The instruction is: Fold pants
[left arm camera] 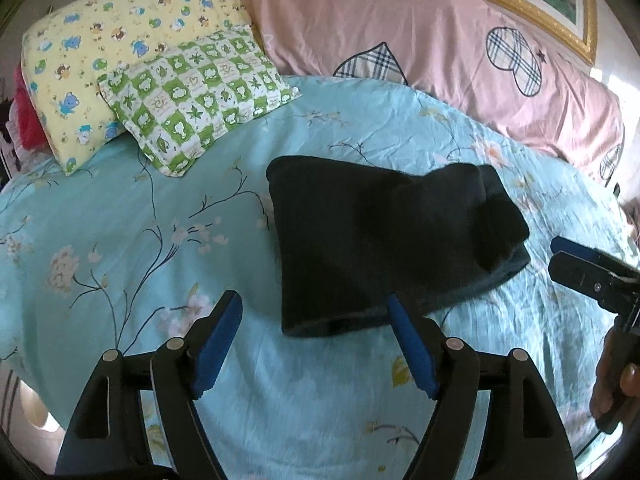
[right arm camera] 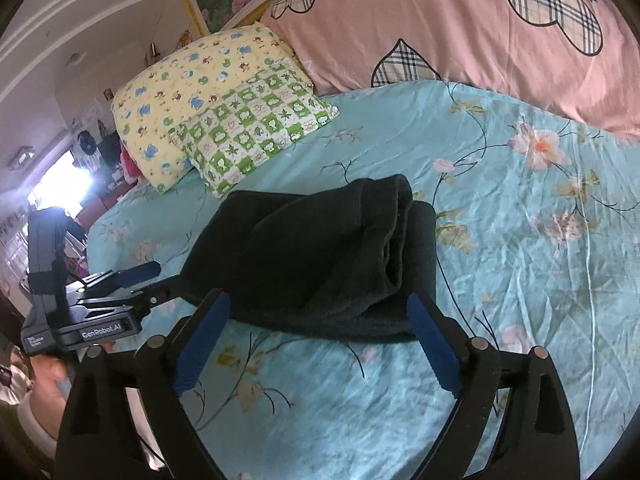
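Observation:
The black pants (left arm camera: 384, 240) lie folded into a compact bundle on the light blue floral bedsheet (left arm camera: 140, 240). They also show in the right wrist view (right arm camera: 320, 256), with stacked layers at their right edge. My left gripper (left arm camera: 314, 308) is open and empty, just in front of the bundle's near edge. My right gripper (right arm camera: 318, 310) is open and empty, its fingers either side of the bundle's near edge. The right gripper also shows in the left wrist view (left arm camera: 560, 256), beside the bundle. The left gripper also shows in the right wrist view (right arm camera: 154, 276), at the bundle's left corner.
A yellow patterned pillow (left arm camera: 100, 60) and a green checked pillow (left arm camera: 192, 96) lie at the head of the bed, left of the pants. A pink duvet with plaid hearts (left arm camera: 440, 40) is piled along the back. The bed's left edge drops to cluttered furniture (right arm camera: 80, 168).

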